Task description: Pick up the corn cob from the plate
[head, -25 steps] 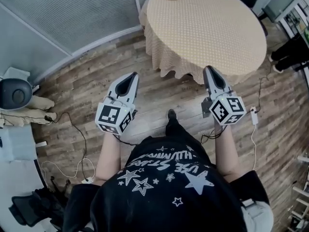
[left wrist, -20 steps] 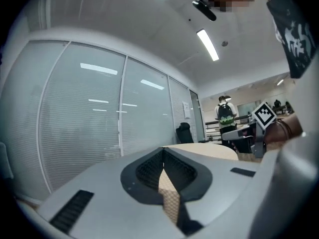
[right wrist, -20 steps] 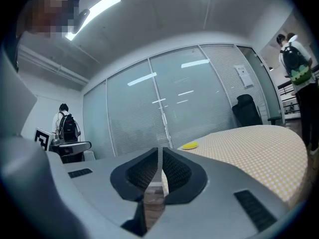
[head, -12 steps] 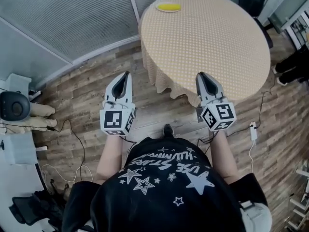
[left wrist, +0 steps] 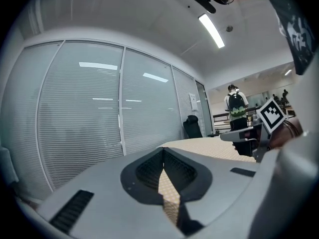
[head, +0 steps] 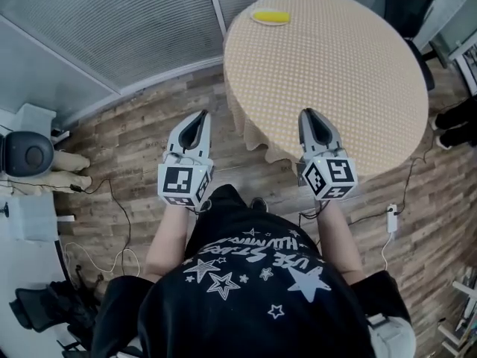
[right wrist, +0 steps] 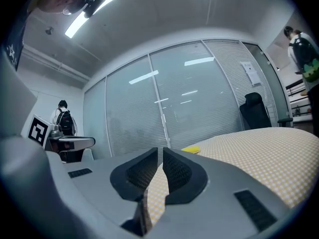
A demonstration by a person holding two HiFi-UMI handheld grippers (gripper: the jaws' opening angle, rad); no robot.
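The left gripper point(head: 202, 115) has its jaws together at the tips, with nothing between them. The right gripper point(head: 306, 113) is likewise closed and empty, its tip over the near edge of the round table point(head: 335, 66). The corn cob point(head: 270, 17) lies at the table's far edge, well apart from both grippers. In the head view its long axis runs left to right, nearly crosswise to them.

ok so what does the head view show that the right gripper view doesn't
Head view only: the wooden floor, cables, the person's star-printed shirt. Right gripper view only: a ceiling light, a bystander with a backpack. Both: the round table in checked cloth, with the yellow corn cob at its far edge.
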